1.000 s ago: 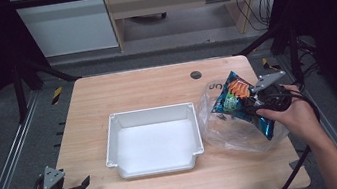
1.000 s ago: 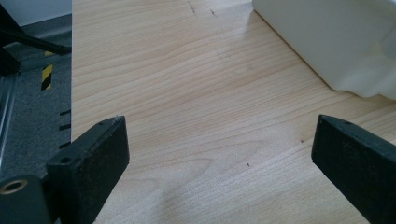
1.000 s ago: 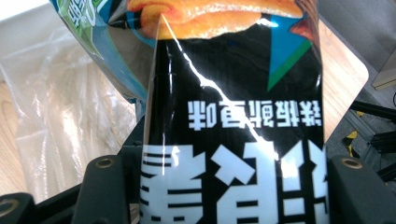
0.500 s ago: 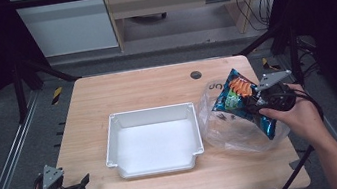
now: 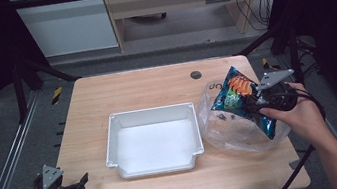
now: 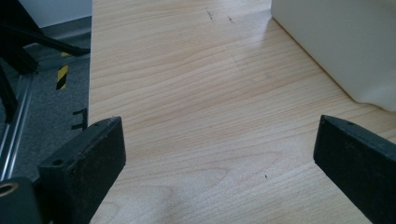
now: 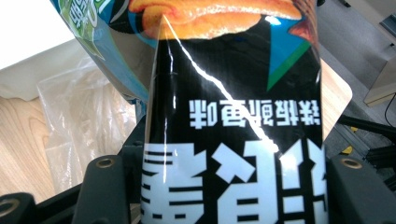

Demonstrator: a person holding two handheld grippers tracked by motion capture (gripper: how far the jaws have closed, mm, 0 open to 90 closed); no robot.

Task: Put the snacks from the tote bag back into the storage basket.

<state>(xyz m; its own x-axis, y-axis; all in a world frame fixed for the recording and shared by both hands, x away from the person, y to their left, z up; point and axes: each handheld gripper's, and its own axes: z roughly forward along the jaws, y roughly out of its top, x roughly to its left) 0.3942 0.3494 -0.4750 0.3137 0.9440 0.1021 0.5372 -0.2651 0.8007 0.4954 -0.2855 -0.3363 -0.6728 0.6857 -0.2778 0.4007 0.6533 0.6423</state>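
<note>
- Right gripper (image 5: 254, 103): jaws pressed onto a snack bag (image 5: 237, 95); in the right gripper view the bag (image 7: 233, 116) sits clamped between the two black jaws.
- Snack bag position: held at the right side of the table (image 5: 155, 84), tilted, lower end inside or against a clear plastic bag (image 5: 233, 133); which of the two cannot be told from the high view.
- Snack bag markings: black panel with large white characters, seen upside down in the right gripper view; a smaller white line of characters above them; not legible enough to transcribe. Blue triangle on the right edge, orange snack picture at the far end, green patch on the blue side panel.
- Clear plastic bag: crumpled, lying just right of the white tray (image 5: 153, 139). Dark printed letters near its top edge, too small to read.
- Left gripper (image 5: 76, 186): jaws spread, nothing between them; it rests at the near left corner of the table. In the left gripper view bare wood lies between the jaws, with the tray wall (image 6: 336, 46) ahead to the right.
- Tray: centred on the table, interior bare.
- A dark round disc (image 5: 196, 74) sits near the far edge.
</note>
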